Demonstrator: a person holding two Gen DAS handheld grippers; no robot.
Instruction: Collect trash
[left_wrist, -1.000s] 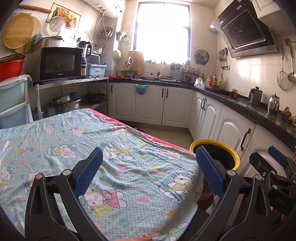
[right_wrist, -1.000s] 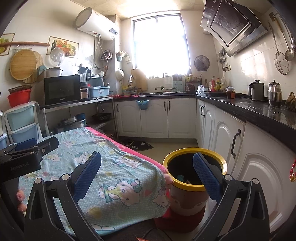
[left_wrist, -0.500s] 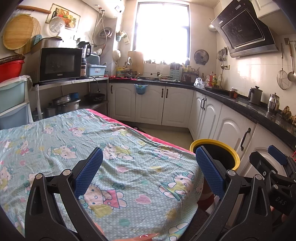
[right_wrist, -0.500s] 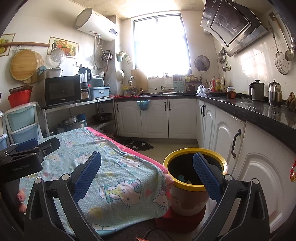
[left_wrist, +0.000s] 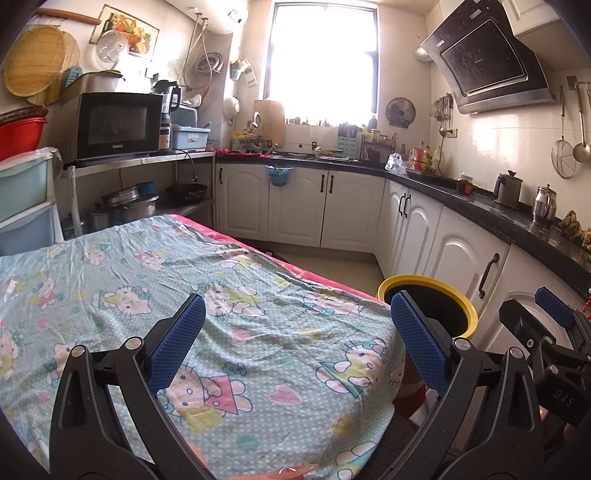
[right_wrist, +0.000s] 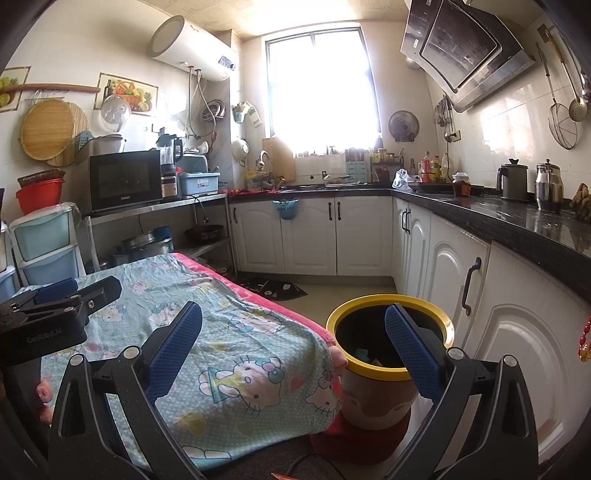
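- Nothing has visibly moved since the earlier frames; both grippers hover as before.
- Spread over the table, the pale blue cartoon-cat printed cloth (left_wrist: 236, 325) shows no litter on the part in view, so collecting looks nearly or wholly finished; whether more trash lies out of view cannot be told.
- Beside the table's corner, the round yellow-rimmed bin with a dark liner (right_wrist: 391, 354) holds a few scraps of trash (right_wrist: 364, 355), pale and teal.
- Left gripper (left_wrist: 297, 345): jaws spread wide, empty, above the cloth.
- Right gripper (right_wrist: 293, 341): likewise spread and empty, one finger over the bin's mouth.
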